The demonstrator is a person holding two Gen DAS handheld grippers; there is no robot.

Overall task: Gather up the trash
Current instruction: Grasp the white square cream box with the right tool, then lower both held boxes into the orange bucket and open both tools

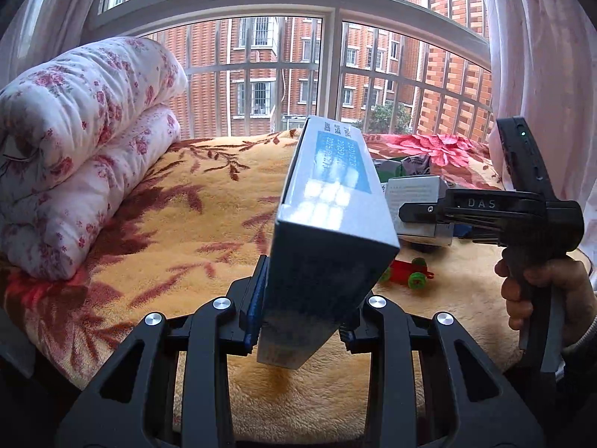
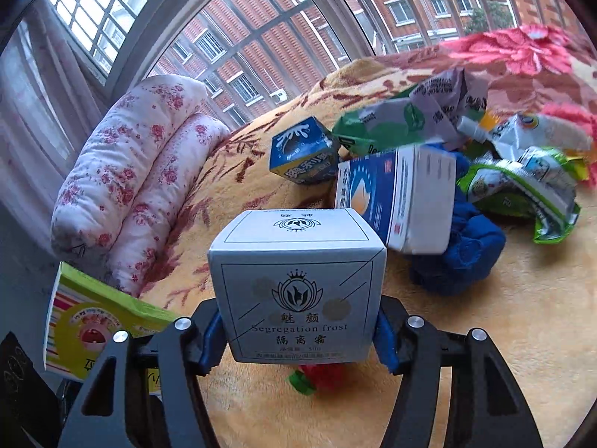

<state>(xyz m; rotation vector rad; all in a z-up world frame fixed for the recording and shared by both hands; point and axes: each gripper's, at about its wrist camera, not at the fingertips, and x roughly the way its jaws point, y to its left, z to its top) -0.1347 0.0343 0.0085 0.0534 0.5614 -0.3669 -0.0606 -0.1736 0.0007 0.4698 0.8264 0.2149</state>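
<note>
Left hand-held gripper (image 1: 302, 317) pinches a slim glossy cardboard box (image 1: 328, 224); right hand-held gripper (image 2: 298, 339) clamps a cube-shaped matte grey carton (image 2: 298, 287) above the plush bed blanket (image 2: 485, 336), near crumpled wrappers (image 2: 522, 186)

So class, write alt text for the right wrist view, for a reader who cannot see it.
The right hand-held gripper grips a white cosmetics box labelled "Segregation frost" above a yellow floral blanket. Behind it lie cartons and crumpled wrappers around a blue cloth, with a rolled floral quilt below a barred window.
</note>
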